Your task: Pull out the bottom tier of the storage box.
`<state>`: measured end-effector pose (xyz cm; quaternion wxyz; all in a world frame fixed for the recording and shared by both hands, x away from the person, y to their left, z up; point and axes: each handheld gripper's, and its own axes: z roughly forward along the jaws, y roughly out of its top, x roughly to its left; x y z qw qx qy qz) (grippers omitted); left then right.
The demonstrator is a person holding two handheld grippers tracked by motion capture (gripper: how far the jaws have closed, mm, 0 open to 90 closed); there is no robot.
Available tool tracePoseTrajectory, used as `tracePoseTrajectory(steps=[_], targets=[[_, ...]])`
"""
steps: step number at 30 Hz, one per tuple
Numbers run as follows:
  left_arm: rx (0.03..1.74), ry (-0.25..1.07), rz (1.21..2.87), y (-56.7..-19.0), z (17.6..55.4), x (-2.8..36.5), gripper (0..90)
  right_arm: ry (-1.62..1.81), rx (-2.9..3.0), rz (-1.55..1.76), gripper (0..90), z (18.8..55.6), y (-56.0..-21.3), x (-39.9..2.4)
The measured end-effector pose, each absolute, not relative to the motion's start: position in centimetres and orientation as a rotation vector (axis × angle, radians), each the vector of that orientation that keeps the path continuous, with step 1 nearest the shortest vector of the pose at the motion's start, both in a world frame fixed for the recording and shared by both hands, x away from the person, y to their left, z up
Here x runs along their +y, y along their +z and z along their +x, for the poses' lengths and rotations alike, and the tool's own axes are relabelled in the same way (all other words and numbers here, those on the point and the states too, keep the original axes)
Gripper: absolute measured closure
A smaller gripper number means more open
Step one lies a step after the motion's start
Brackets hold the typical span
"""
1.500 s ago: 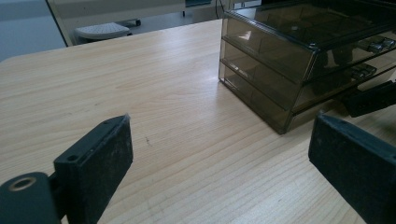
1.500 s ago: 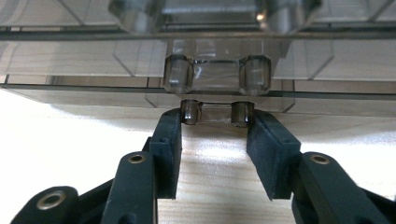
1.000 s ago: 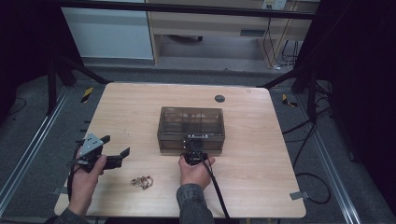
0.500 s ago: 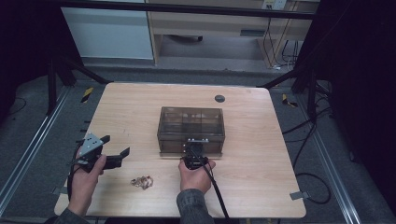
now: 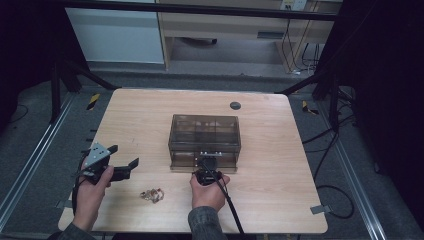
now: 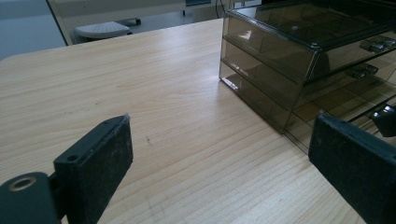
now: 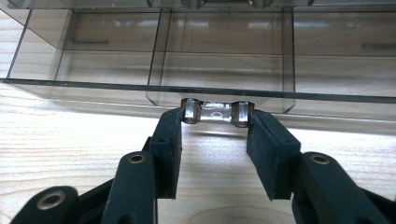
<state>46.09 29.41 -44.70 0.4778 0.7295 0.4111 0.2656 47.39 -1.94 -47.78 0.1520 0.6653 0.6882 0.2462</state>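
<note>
Drawer handle (image 7: 216,113) is the thing here, a little clear bar on two metal posts at the front of the bottom drawer, and the right gripper (image 7: 215,140) has its jaws clamped on both ends of it, about half closed with the pads snug against the posts. Looks to me like the drawer (image 7: 196,88) is partway out already, since you can see down into its empty compartments past the front edge. Compared with a second ago, the right hand (image 5: 209,189) has crept a bit back toward the person's side of the table, so I'd guess the pull is underway but slow, and it'll need to keep coming straight or the drawer could bind. The smoky plastic organizer box (image 5: 205,141) itself hasn't budged, sitting mid-table. Off to the side, the left gripper (image 5: 118,162) is parked in the same spot as before, jaws wide apart and holding nothing, just hovering over the wood table (image 5: 150,115). Near the front edge there's a small heap of trinkets (image 5: 152,194), can't tell exactly what, probably headed for that drawer.
</note>
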Motion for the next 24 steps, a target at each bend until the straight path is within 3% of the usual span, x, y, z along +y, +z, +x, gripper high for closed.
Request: tracePoseTrajectory(steps=[15,20,24], targets=[[1.013,0.649,1.783,-44.74,46.09,29.39,4.6,0.709,1.971,1.892,55.3,47.11,-47.95,-1.91],[1.019,0.65,1.78,-44.75,46.11,29.46,4.1,0.719,1.975,1.882,42.5,46.97,-47.71,-1.78],[1.016,0.648,1.783,-44.75,46.09,29.42,4.1,0.726,1.982,1.868,37.2,46.67,-47.31,-1.64]])
